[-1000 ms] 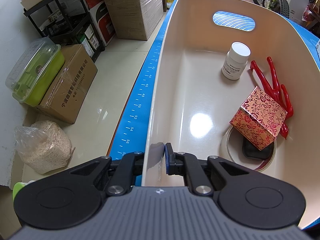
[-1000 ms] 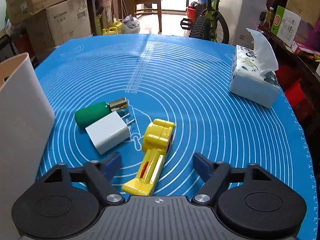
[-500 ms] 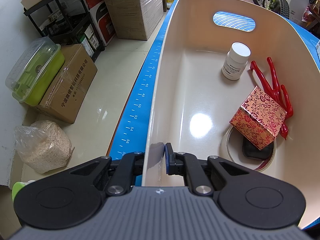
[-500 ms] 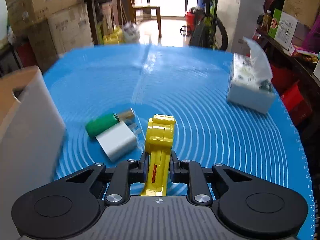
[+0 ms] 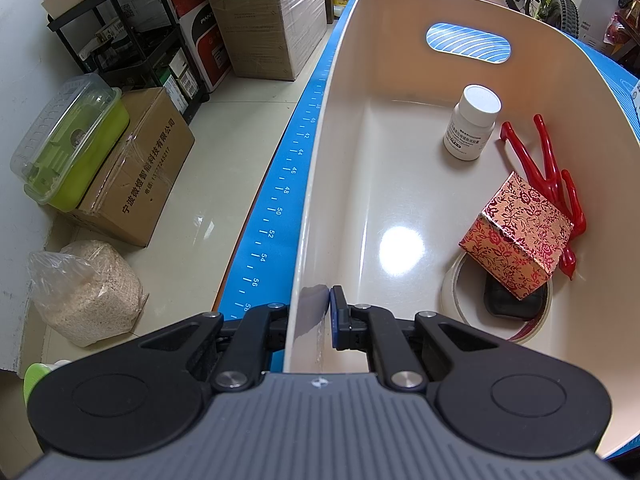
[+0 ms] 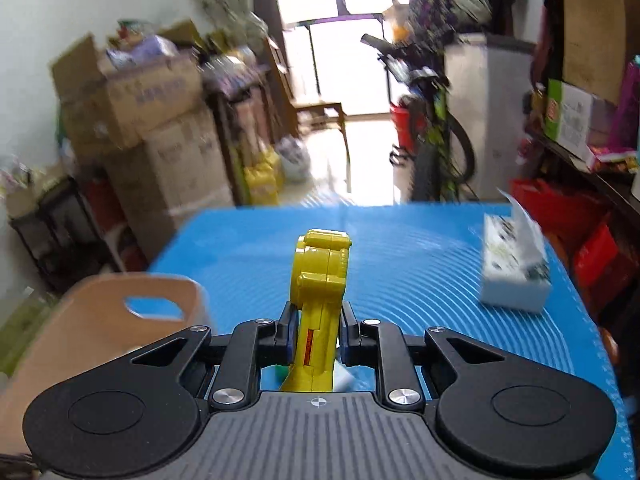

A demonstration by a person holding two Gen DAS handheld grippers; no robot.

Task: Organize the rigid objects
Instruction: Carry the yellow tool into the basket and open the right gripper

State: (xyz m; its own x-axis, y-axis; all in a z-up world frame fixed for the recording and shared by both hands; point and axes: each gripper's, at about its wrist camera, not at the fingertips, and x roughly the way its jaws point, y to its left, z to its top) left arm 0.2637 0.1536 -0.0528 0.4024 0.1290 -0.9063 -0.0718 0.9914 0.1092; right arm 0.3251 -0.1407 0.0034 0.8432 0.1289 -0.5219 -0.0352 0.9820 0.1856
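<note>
The bin (image 5: 352, 184) is cream inside and holds a white bottle (image 5: 471, 122), red tongs (image 5: 544, 168) and a box (image 5: 516, 230) patterned with red flowers on gold. The mat (image 6: 400, 264) is blue with pale curved lines. The tool (image 6: 318, 300) is yellow with an orange strip. The tissue box (image 6: 514, 276) is white with dark leaf prints.

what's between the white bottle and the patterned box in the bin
Bare bin floor in the left wrist view. The bottle and box stand apart; the red clip lies off to the side.
</note>
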